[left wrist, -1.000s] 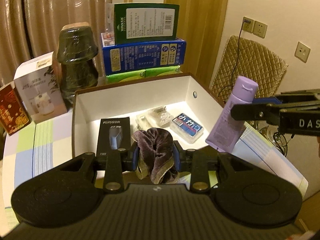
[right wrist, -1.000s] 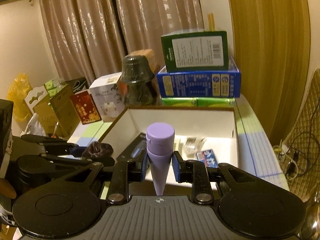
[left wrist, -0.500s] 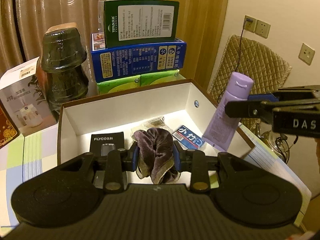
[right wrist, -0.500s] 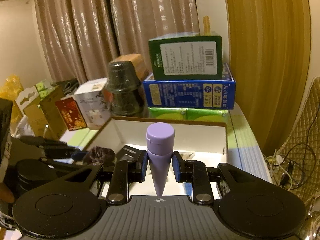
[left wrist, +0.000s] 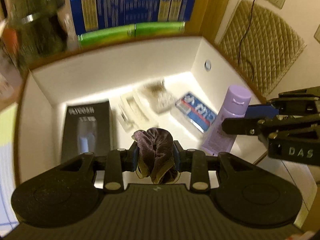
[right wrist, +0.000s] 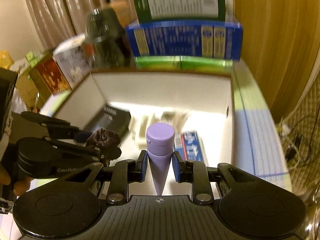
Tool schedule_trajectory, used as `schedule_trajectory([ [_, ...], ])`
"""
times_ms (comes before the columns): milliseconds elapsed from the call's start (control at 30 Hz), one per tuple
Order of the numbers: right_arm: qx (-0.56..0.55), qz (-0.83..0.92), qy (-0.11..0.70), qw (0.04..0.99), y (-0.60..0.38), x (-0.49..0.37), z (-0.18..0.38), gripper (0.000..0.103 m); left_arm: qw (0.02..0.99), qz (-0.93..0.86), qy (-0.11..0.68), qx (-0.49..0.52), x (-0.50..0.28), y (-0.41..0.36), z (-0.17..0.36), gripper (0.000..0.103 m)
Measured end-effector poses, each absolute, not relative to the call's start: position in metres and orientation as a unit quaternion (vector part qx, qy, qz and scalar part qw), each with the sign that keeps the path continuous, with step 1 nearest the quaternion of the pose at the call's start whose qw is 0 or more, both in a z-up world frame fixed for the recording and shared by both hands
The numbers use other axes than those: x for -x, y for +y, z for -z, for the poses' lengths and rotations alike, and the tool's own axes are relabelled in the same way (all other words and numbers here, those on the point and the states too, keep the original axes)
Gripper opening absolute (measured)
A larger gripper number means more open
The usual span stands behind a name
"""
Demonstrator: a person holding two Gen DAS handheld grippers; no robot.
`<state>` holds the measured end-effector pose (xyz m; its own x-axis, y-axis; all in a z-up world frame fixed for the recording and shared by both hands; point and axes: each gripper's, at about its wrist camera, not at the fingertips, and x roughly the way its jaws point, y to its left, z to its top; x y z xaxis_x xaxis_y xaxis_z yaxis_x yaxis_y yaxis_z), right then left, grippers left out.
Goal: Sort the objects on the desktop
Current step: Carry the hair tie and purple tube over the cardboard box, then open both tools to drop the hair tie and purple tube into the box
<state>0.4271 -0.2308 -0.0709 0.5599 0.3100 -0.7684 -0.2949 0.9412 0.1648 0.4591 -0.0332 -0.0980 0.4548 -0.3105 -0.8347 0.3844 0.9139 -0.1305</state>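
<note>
My left gripper [left wrist: 155, 157] is shut on a dark purple velvet scrunchie [left wrist: 155, 150] and holds it over the near part of an open white box [left wrist: 112, 80]. My right gripper [right wrist: 159, 165] is shut on a lilac tube [right wrist: 159, 156], cap up, over the box's right side; the tube also shows in the left wrist view [left wrist: 228, 120]. The scrunchie [right wrist: 103, 138] and left gripper [right wrist: 96, 143] appear at the left of the right wrist view. In the box lie a black carton [left wrist: 86, 128], clear packets [left wrist: 140, 108] and a blue-red pack [left wrist: 195, 113].
Behind the box stand stacked blue [left wrist: 132, 10] and green cartons [left wrist: 130, 33] and a dark stacked jar [left wrist: 34, 20]. A white carton [right wrist: 70, 64] and a red carton [right wrist: 50, 76] stand to the left. A quilted chair back [left wrist: 260, 46] and wall sockets are on the right.
Both grippers have moved forward and down toward the box, still holding the scrunchie and the tube. The box interior now fills both views.
</note>
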Motion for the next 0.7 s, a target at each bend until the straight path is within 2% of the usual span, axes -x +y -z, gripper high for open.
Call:
schedule_trajectory([
  [267, 0.009, -0.179, 0.494, 0.851, -0.222, -0.451, 0.097, 0.023, 0.814, 0.192, 0.547, -0.043, -0.477, -0.036, 0.13, 0.029],
  [633, 0.02, -0.188, 0.509, 0.84, -0.209, -0.48, 0.104, 0.023, 0.793, 0.177, 0.582, -0.033, -0.494, -0.034, 0.147, 0.034],
  [700, 0.019, -0.187, 0.512, 0.838, -0.208, -0.481, 0.106, 0.023, 0.79, 0.176, 0.586, -0.028, -0.494, -0.032, 0.148, 0.048],
])
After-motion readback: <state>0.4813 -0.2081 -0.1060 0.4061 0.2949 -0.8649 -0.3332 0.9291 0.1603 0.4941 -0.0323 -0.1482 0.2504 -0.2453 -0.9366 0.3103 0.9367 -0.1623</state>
